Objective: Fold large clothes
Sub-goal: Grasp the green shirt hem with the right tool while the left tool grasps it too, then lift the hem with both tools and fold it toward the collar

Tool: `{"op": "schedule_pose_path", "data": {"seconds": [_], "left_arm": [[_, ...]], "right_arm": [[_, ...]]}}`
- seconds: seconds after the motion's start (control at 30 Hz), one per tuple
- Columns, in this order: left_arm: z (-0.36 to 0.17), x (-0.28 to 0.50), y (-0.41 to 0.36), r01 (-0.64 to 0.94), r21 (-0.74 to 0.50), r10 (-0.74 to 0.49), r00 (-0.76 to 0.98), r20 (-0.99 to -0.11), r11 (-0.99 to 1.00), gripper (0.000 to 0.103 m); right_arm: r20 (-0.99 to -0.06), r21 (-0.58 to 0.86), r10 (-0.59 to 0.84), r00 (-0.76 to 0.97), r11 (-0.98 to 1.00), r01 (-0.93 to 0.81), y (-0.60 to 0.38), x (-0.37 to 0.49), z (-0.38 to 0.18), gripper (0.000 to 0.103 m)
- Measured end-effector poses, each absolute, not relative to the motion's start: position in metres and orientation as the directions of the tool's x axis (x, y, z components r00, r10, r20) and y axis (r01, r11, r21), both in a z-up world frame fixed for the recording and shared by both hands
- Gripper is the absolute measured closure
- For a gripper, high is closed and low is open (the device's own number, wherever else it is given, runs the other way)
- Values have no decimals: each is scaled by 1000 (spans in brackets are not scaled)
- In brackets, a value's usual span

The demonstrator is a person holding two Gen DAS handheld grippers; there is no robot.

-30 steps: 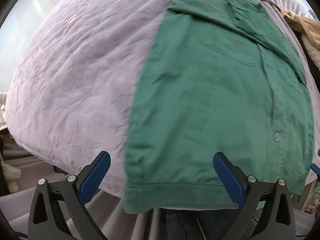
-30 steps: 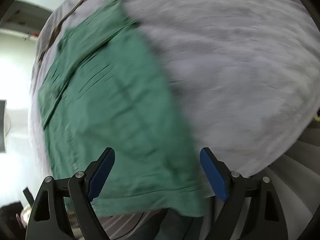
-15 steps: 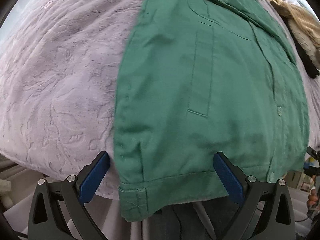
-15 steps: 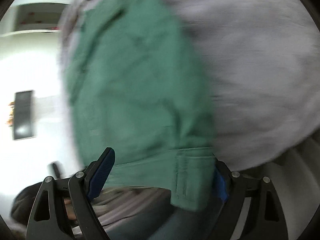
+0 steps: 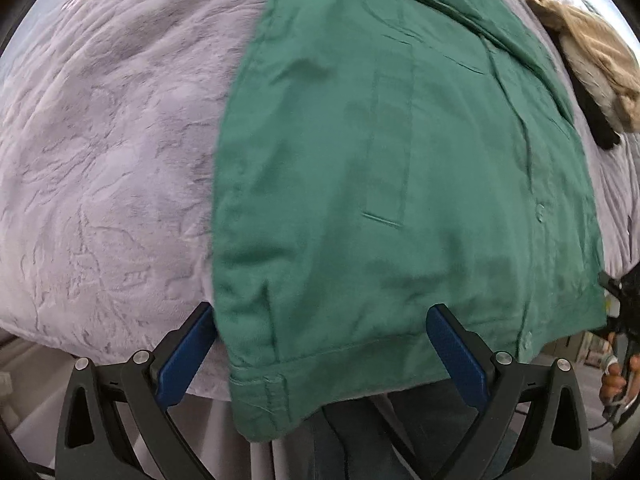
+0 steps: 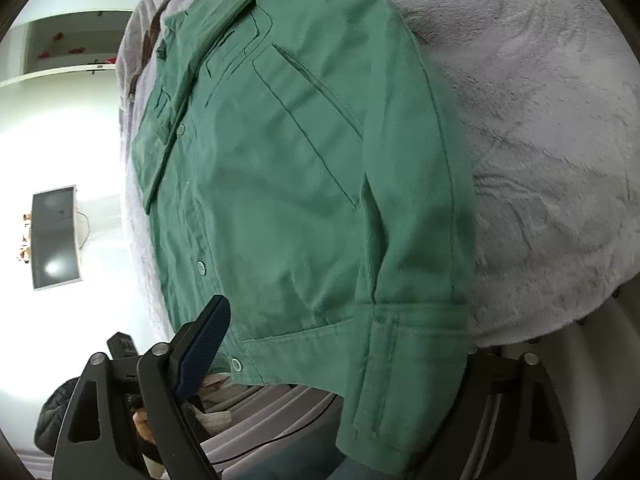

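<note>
A green button-up shirt lies flat on a pale lilac bedspread, sleeves folded in over the body, hem and cuffs hanging over the near bed edge. My left gripper is open, its jaws standing either side of the shirt's lower left corner and cuff. The shirt also shows in the right wrist view. My right gripper is open around the lower right corner and sleeve cuff; the cuff hides its right pad.
A tan garment lies on the bed beyond the shirt's right side. A person's hand shows at the right. A wall screen and a shelf are off to the left of the bed.
Both grippers have moved closer to the shirt's near hem. The right gripper swung round and its view sharpened; the hem and cuffs now sit between the open jaws.
</note>
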State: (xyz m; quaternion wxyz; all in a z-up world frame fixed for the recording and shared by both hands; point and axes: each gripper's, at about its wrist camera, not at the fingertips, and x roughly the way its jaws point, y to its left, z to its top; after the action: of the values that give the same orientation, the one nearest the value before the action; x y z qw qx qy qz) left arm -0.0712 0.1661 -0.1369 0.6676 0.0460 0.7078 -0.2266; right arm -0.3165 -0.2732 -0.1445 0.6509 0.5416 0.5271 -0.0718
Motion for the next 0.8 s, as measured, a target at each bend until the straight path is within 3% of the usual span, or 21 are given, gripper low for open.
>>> {"op": "schedule_pose_path", "data": {"seconds": [0.03, 0.07, 0.13, 0.17, 0.23, 0.27, 0.4, 0.53, 0.67, 0.8], "left_arm": [[-135, -73, 164, 372, -269, -247, -106, -963, 889, 8], [-133, -74, 162, 379, -258, -241, -93, -966, 889, 17], [-133, -75, 157, 414, -167, -154, -64, -986, 895, 45], [-132, -75, 156, 428, -155, -144, -58, -988, 890, 51], [-128, -73, 157, 437, -158, -147, -59, -987, 885, 83], [-126, -70, 157, 429, -191, -175, -77, -982, 883, 89], [-103, -50, 173, 300, -436, -413, -141, -900, 848, 90], [-67, -24, 185, 177, -615, -616, -56, -786, 768, 90], [-35, 24, 179, 104, -692, -699, 65, -712, 715, 90], [-12, 84, 157, 144, -693, -708, 156, -689, 706, 90]], "right_arm": [[-789, 597, 453, 415, 405, 693, -274, -318, -145, 35], [-810, 565, 435, 393, 403, 720, -277, -319, -145, 61], [-833, 523, 415, 366, 374, 766, -280, -324, -148, 90], [-813, 553, 422, 401, 342, 760, -280, -326, -144, 95], [-755, 630, 446, 481, 287, 722, -285, -327, -136, 95], [-718, 669, 462, 521, 250, 700, -288, -329, -133, 95], [-549, 805, 502, 669, 100, 585, -300, -318, -113, 95], [-449, 871, 508, 735, 64, 487, -319, -274, -85, 95], [-397, 905, 519, 757, 84, 417, -341, -202, -61, 95], [-390, 914, 524, 757, 123, 385, -383, -126, -51, 95]]}}
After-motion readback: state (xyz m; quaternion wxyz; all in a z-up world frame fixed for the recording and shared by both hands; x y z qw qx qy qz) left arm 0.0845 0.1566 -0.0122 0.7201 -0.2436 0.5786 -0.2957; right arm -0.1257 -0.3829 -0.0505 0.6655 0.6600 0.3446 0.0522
